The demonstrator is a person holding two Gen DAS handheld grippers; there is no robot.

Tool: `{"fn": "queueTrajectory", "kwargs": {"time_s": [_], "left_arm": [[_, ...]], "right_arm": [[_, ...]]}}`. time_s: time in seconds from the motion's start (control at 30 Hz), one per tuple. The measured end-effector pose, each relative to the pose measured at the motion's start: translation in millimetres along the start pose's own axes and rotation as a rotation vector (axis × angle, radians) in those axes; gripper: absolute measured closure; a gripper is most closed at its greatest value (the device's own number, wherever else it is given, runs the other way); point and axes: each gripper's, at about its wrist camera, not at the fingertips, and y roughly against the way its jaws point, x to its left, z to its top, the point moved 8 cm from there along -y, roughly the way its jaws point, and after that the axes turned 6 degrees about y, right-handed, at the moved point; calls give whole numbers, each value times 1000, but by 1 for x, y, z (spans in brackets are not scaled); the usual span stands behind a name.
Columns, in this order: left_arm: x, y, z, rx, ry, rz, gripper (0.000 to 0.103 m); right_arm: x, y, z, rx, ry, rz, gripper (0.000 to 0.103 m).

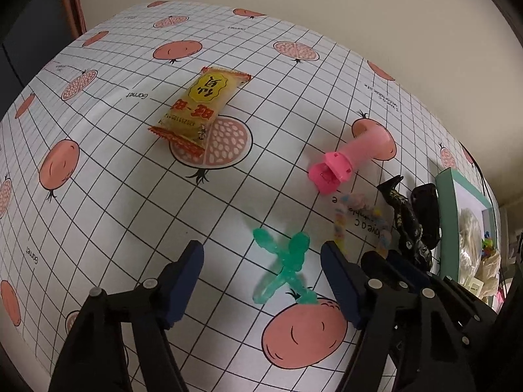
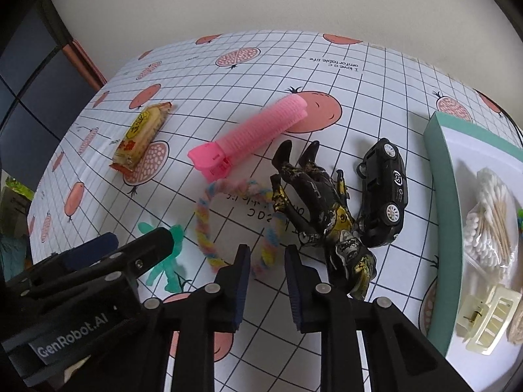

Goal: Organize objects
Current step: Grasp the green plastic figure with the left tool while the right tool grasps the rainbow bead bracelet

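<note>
your left gripper (image 1: 261, 271) has its jaws spread around the translucent green figure (image 1: 284, 268), which lies flat on the desk (image 1: 130, 196). your right gripper (image 2: 266, 281), jaws part open, straddles the pastel twisted loop (image 2: 206, 228), whose near end they hide.

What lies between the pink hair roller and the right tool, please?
In the right wrist view, the pastel twisted loop lies between the pink hair roller and the right tool, its near end reaching the gap between the open jaws.
</note>
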Motion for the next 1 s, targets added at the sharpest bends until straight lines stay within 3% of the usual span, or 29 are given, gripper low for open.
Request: {"fn": "queueTrajectory", "kwargs": {"time_s": [0.17, 0.33, 0.43, 0.53, 0.73, 1.0], "left_arm": [[6, -2, 1, 5, 26, 9, 28], [4, -6, -2, 22, 6, 20, 34], [1, -9, -4, 26, -10, 23, 35], [-2, -11, -6, 33, -24, 31, 43], [-7, -14, -6, 6, -84, 79, 44], [-7, -13, -4, -23, -104, 79, 61]], "right_arm": [[-2, 0, 2, -15, -9, -6, 82], [-6, 1, 0, -17, -6, -15, 94], [-9, 2, -1, -14, -29, 5, 94], [-8, 3, -2, -12, -10, -3, 94], [-11, 2, -3, -14, -32, 25, 94], [-9, 2, -4, -11, -15, 11, 94]]}}
